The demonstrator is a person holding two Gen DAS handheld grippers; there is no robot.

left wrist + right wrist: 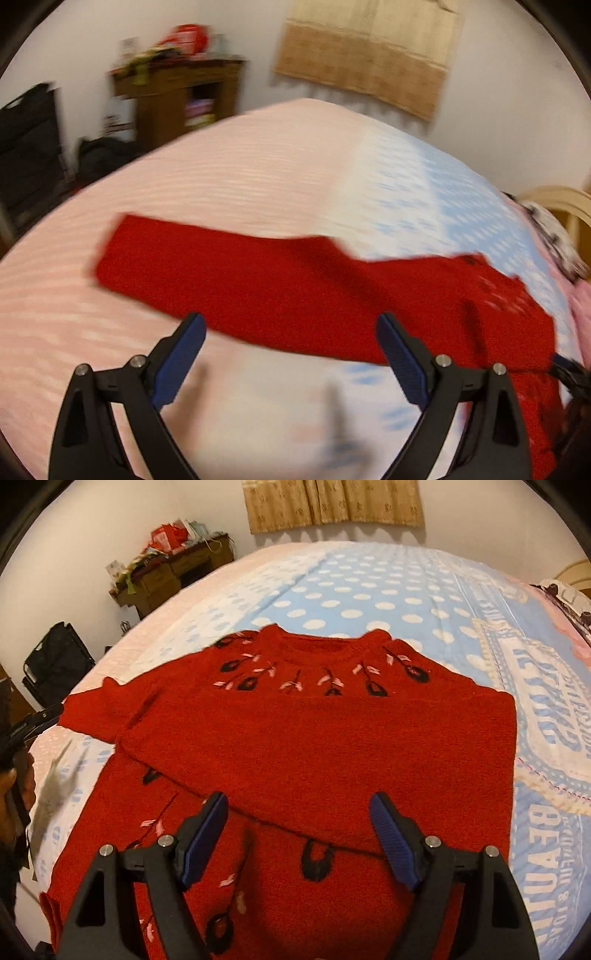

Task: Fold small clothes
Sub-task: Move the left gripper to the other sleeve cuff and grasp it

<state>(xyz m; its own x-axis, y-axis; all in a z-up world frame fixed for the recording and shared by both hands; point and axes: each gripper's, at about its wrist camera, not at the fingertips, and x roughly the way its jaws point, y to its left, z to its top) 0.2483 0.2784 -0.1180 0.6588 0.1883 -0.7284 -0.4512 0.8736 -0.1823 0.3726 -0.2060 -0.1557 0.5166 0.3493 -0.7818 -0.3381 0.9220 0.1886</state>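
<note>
A red knitted sweater [317, 738] with black and pink flower embroidery lies flat on the bed, neck hole at the far side. One sleeve is folded across the chest, its edge running just beyond my right gripper [299, 805], which hovers open above the body of the sweater with nothing between its fingers. In the blurred left wrist view the other sleeve [229, 273] stretches out to the left over the pink sheet. My left gripper [290, 321] is open and empty, just short of that sleeve's near edge. The left gripper also shows at the left edge of the right wrist view [40, 720].
The bed [369, 587] carries a blue polka-dot sheet with printed lettering at right and pink stripes [221, 173] at left. A cluttered wooden cabinet [173, 572] and a black bag [55, 664] stand by the far wall. A curtain [332, 502] hangs behind. Patterned bedding [554, 229] lies at right.
</note>
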